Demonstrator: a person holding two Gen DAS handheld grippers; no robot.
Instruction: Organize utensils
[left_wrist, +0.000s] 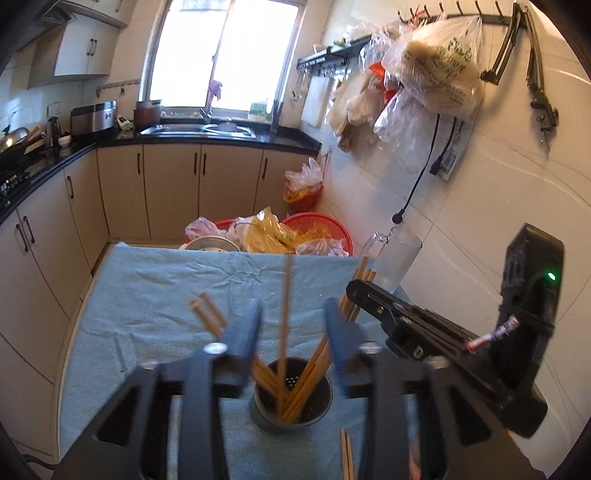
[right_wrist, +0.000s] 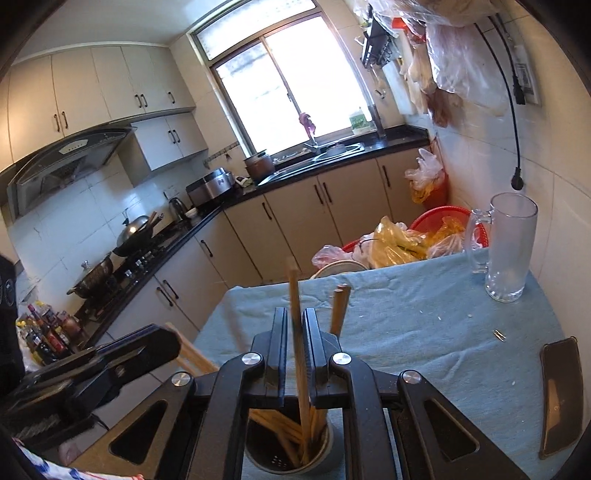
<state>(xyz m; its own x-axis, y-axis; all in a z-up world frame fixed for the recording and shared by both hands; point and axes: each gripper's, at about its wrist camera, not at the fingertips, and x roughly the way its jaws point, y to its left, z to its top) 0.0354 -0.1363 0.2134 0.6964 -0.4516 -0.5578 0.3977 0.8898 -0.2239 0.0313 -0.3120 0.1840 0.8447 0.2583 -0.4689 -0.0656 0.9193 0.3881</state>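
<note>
With the right claw clamped on one upright wooden chopstick above the perforated metal holder on the near table, lower it straight before releasing, while the left claw hangs open.

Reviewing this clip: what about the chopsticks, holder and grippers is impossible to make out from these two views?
- Metal holder: its front and base are hidden behind the right gripper in the right wrist view.
- Exact chopstick count in the holder: the sticks overlap in both views.
- Loose chopsticks: cut off by the bottom edge, left wrist view.
- Left gripper: fingers motion-blurred; touching the upright chopstick cannot be told.
- Dark flat object: too indistinct to identify.
</note>
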